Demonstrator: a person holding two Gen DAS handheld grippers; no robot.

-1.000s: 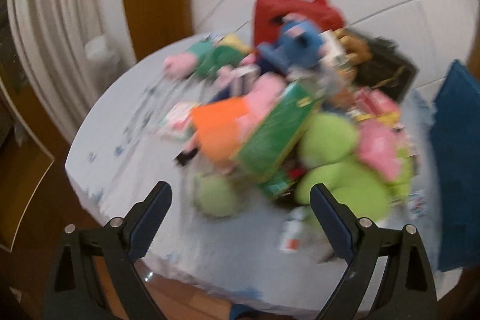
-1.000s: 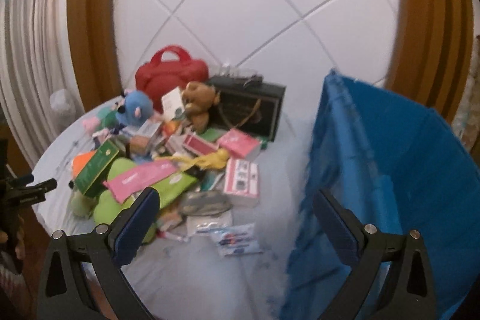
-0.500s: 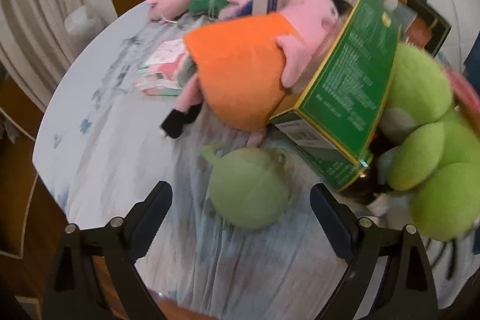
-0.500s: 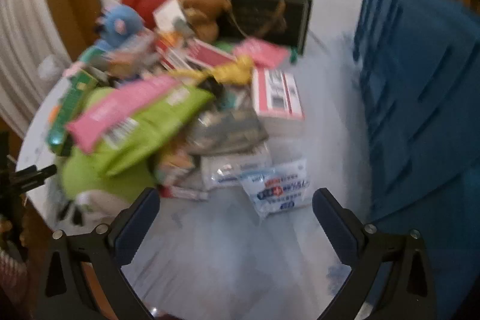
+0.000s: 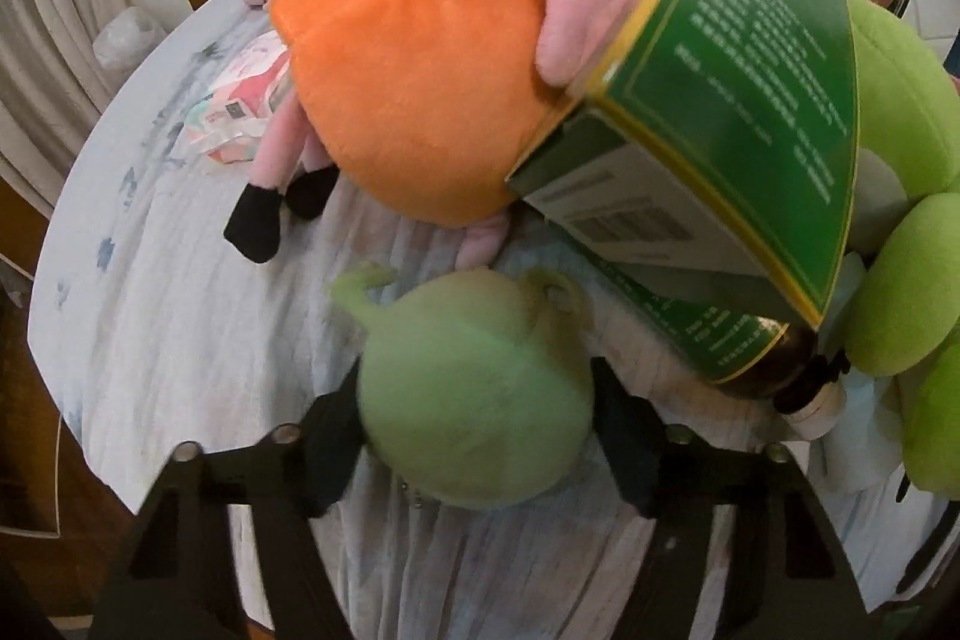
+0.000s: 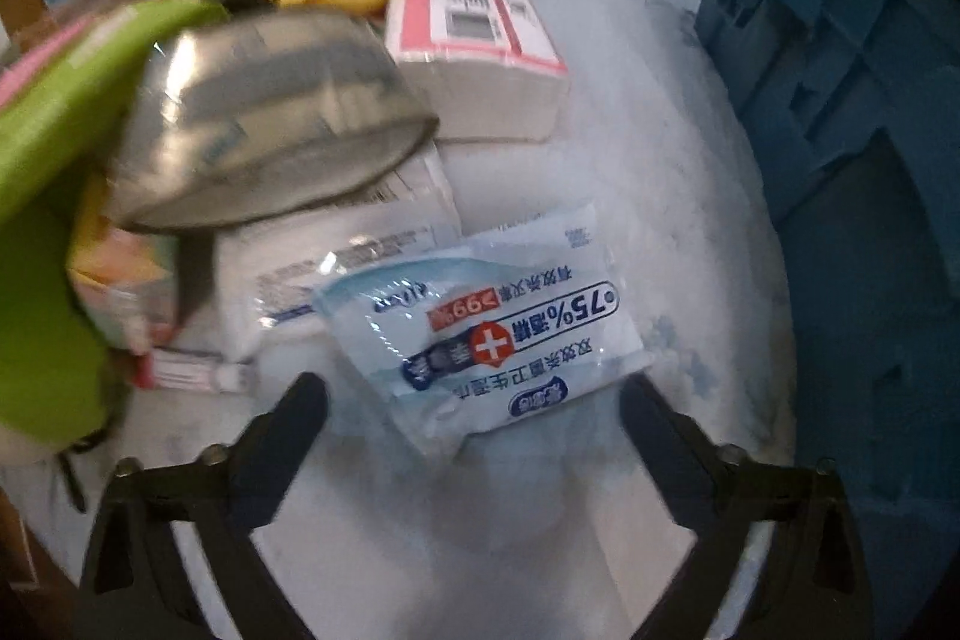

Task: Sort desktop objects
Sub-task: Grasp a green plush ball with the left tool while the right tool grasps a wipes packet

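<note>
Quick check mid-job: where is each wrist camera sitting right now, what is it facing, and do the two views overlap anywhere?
Left wrist: on the left gripper, looking steeply down at the green plush ball between its closing fingers.
Right wrist: on the right gripper, looking down at the wipes pack by the blue crate, jaws open, narrowing.
Shared: the same clothed table; no hand shows.

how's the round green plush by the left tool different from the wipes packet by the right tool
The round green plush is a fuzzy, bulging ball in plain pale green; the wipes packet is a flat, glossy pouch, white and blue with printed text and a red cross. The plush fills the gap between its tool's jaws; the packet lies just ahead of the other's. Both rest on the pale tablecloth.
</note>
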